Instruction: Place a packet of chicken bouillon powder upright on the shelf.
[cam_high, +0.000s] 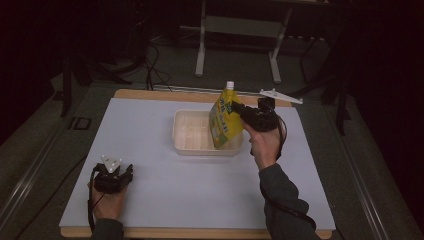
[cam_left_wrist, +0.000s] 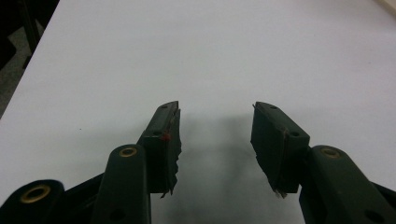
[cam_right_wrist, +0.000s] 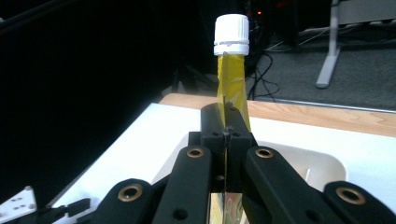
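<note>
A yellow spouted pouch (cam_high: 223, 121) is being set upright into the white tray (cam_high: 186, 132), which serves as the landmark here. The step in hand is judged to be the placing of the pouch at the right end of the tray; its lower edge is seen at or near the tray floor, though contact cannot be confirmed. The tray lies on the white sheet (cam_high: 165, 185) toward the far middle of the table.

For the next move, the pouch would probably need to be lowered until it rests inside the tray, then freed by parting the jaws; since a soft pouch may tip once let go, it may have to be leaned against the tray wall.

The right gripper (cam_high: 241, 111), just right of the tray, is clamped flat on the pouch's upper edge below the white cap (cam_right_wrist: 231, 34), its jaws pressed together on the thin foil. The left gripper (cam_high: 113, 176), well apart from the tray toward the near left, is held with jaws spread wide, nothing between them.
</note>
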